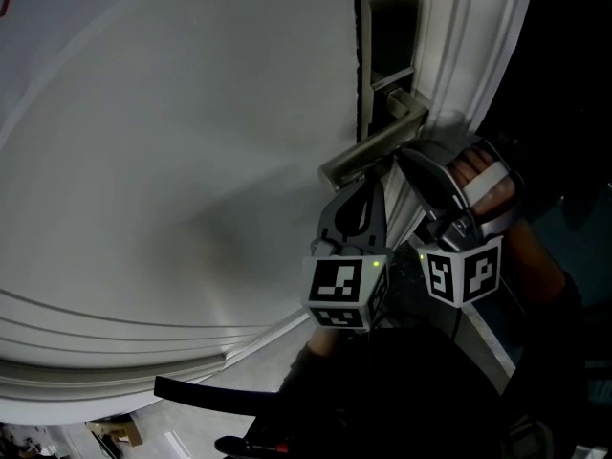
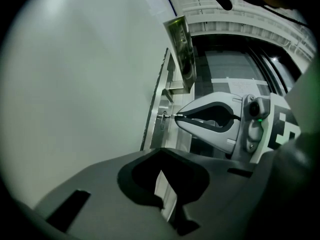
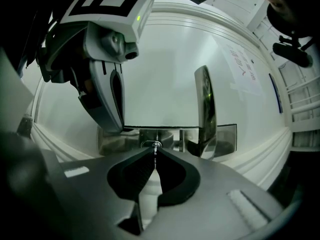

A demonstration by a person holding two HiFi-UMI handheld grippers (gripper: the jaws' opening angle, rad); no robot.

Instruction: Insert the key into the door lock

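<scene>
The right gripper [image 3: 155, 151] had its jaws pinched on the key [image 2: 172, 115], gripping it by the bow with the thin blade sticking out ahead. The blade tip sat at the keyhole [image 3: 151, 144] in the metal lock plate [image 3: 167, 136], just below the lever handle [image 3: 206, 109] of the white door [image 1: 191, 161]. Whether the blade had begun to enter could not be told. The left gripper [image 2: 161, 150] hovered beside and below the lever handle, its jaws pressed together with nothing visible between them, taking no part in the insertion.

To do this step well, the blade probably needed to be square to the plate and lined up with the slot before any push. A straight, gentle advance would suit. If it met resistance, a slight wiggle would likely serve better than force, which could twist the key in the jaws.
</scene>
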